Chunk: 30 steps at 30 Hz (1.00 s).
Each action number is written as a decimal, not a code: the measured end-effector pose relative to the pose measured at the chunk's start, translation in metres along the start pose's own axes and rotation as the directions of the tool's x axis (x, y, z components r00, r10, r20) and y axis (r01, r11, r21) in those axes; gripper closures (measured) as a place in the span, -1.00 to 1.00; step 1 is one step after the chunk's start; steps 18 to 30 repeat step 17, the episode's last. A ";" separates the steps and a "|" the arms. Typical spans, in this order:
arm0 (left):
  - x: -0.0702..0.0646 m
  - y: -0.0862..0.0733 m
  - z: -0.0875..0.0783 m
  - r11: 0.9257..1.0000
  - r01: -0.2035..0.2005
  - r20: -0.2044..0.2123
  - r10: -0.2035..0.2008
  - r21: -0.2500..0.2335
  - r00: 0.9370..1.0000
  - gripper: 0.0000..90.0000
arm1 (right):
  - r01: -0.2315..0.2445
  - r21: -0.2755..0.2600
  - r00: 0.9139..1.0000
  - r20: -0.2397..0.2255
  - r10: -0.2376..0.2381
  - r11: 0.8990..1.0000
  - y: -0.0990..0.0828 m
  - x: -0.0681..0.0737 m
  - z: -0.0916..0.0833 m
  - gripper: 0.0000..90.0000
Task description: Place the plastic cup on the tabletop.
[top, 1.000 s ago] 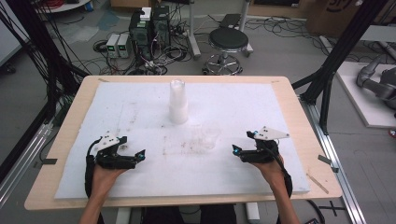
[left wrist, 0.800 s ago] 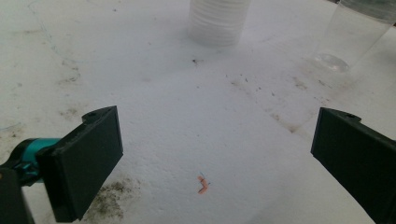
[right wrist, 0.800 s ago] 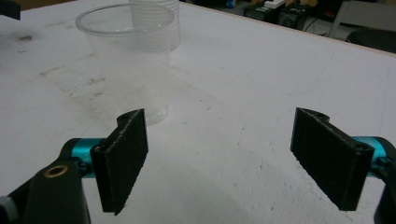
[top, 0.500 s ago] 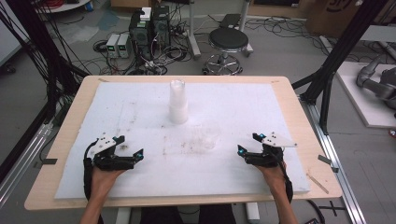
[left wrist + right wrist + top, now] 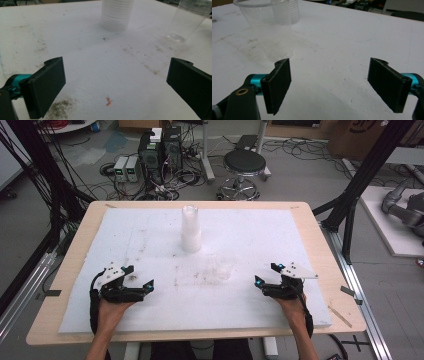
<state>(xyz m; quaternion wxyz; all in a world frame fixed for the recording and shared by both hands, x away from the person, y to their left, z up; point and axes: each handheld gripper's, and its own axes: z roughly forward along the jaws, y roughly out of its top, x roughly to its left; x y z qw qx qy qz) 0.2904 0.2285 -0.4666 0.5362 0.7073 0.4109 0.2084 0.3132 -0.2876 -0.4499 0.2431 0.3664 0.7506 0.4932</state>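
A tall stack of white plastic cups (image 5: 190,230) stands upright at the middle back of the white board. A single clear cup (image 5: 223,265) stands in front of it, a little to the right. My left gripper (image 5: 141,277) rests low on the board at the front left, open and empty, pointing toward the cups. In the left gripper view the stack (image 5: 116,13) and the clear cup (image 5: 186,21) lie far beyond the gripper (image 5: 117,82). My right gripper (image 5: 266,274) sits at the front right, open and empty. Its view shows the clear cup (image 5: 270,30) beyond its left jaw, apart from the gripper (image 5: 329,80).
A white foam board (image 5: 310,245) covers most of the wooden table (image 5: 332,265). Dirt smudges and a small orange scrap (image 5: 108,101) lie on the board. Beyond the far edge are a stool (image 5: 244,165), computer boxes (image 5: 160,150) and cables. Black frame posts (image 5: 360,185) flank the table.
My right gripper has sunk slightly and levelled out near the board. The left gripper and both cups have kept still.
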 end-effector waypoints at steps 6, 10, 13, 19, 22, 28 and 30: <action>0.000 0.000 0.000 1.000 0.005 0.002 -0.005 0.000 1.000 -0.95 | 0.005 -0.008 1.000 0.011 -0.005 1.000 -0.001 0.003 0.000 -0.58; -0.001 0.000 0.001 1.000 -0.004 -0.001 0.004 0.005 1.000 -0.95 | 0.015 -0.019 1.000 0.014 -0.015 1.000 -0.003 0.004 -0.001 -0.58; -0.001 0.000 0.000 1.000 -0.011 -0.004 0.011 0.003 1.000 -0.95 | 0.019 -0.017 1.000 0.008 -0.018 1.000 -0.003 0.004 -0.001 -0.58; 0.001 0.000 0.001 1.000 0.006 0.000 -0.006 0.006 1.000 -0.95 | 0.009 -0.013 1.000 0.002 -0.009 1.000 -0.003 0.003 -0.001 -0.58; 0.001 0.000 0.001 1.000 0.006 0.000 -0.006 0.006 1.000 -0.95 | 0.009 -0.013 1.000 0.002 -0.009 1.000 -0.003 0.003 -0.001 -0.58; 0.001 0.000 0.001 1.000 0.006 0.000 -0.006 0.006 1.000 -0.95 | 0.009 -0.013 1.000 0.002 -0.009 1.000 -0.003 0.003 -0.001 -0.58; 0.001 0.000 0.001 1.000 0.006 0.000 -0.006 0.006 1.000 -0.95 | 0.009 -0.013 1.000 0.002 -0.009 1.000 -0.003 0.003 -0.001 -0.58</action>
